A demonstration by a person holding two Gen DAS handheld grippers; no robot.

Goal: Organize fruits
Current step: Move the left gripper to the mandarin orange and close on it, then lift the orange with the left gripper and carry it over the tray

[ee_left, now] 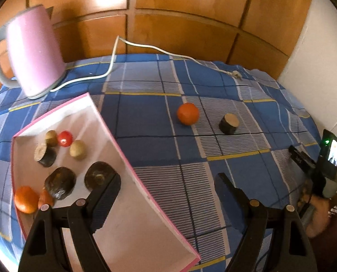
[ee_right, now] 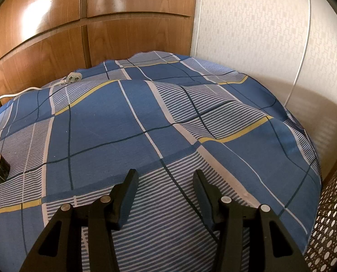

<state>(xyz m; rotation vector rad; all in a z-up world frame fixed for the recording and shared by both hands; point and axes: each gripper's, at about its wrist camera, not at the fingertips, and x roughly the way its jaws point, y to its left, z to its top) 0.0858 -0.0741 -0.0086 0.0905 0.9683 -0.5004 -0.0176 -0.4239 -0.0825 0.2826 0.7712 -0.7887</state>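
Observation:
A white box with a pink rim (ee_left: 132,170) lies on the checked cloth at the left and holds several fruits: two dark round ones (ee_left: 60,182), a dark stump, two tan pieces, a red tomato (ee_left: 65,138) and oranges (ee_left: 25,199). Out on the cloth sit an orange (ee_left: 188,114) and a dark cut stump (ee_left: 229,124), the latter also at the left edge of the right wrist view (ee_right: 0,164). My left gripper (ee_left: 168,176) hangs open over the box's right rim, nothing between its fingers. My right gripper (ee_right: 165,174) is open above bare cloth, holding nothing.
A pink kettle (ee_left: 36,54) stands at the back left; its white cord (ee_left: 145,47) runs across the cloth to a plug (ee_right: 74,77). Wooden panels (ee_left: 179,27) rise behind, a white wall (ee_right: 259,40) at the right. A woven basket (ee_right: 333,215) stands beside the table's right edge.

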